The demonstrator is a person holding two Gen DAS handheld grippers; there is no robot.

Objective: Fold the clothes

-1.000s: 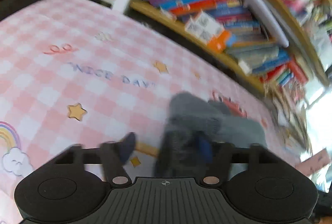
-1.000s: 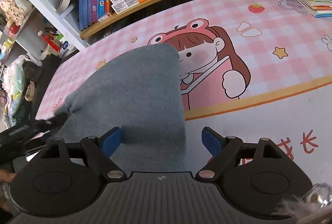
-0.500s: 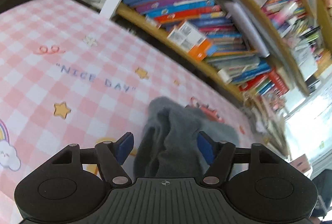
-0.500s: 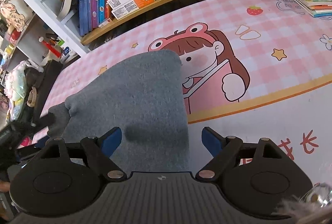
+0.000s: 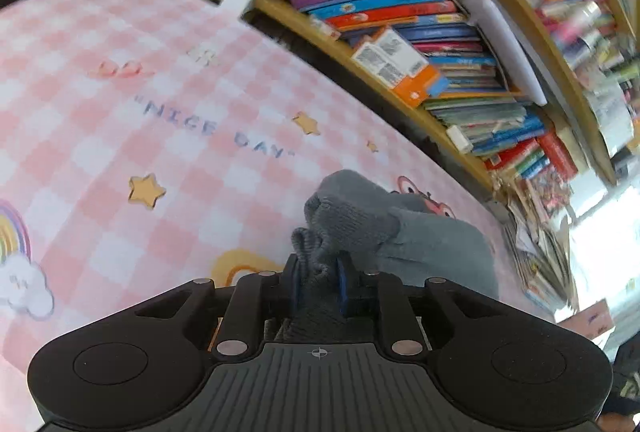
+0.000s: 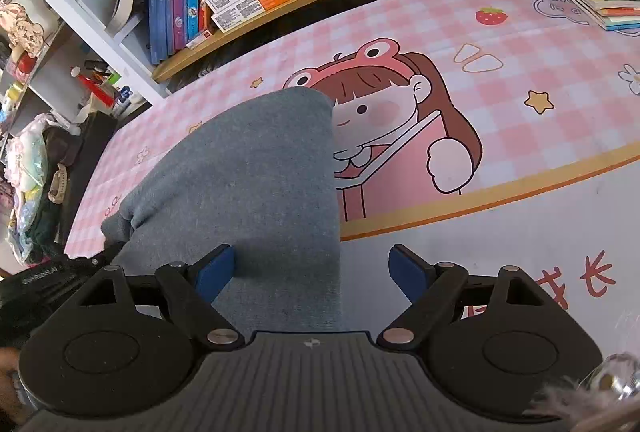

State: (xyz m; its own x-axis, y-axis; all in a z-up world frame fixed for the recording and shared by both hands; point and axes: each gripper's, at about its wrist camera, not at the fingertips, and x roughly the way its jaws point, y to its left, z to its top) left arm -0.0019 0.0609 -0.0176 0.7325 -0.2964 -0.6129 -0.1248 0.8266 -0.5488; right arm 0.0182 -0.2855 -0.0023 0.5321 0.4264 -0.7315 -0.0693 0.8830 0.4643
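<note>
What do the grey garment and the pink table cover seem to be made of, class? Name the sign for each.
Grey garment: soft knit fabric, probably fleece or cotton jersey; matte, finely flecked, with a ribbed cuff bunching between the left gripper pads.
Pink table cover: probably printed plastic or vinyl; smooth and flat, with a slight sheen.

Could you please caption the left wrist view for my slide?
Left gripper pinches a bunched grey garment on the pink checked mat.

Left tongs (image 5: 318,282) pinched narrow; right tongs (image 6: 312,268) wide.
</note>
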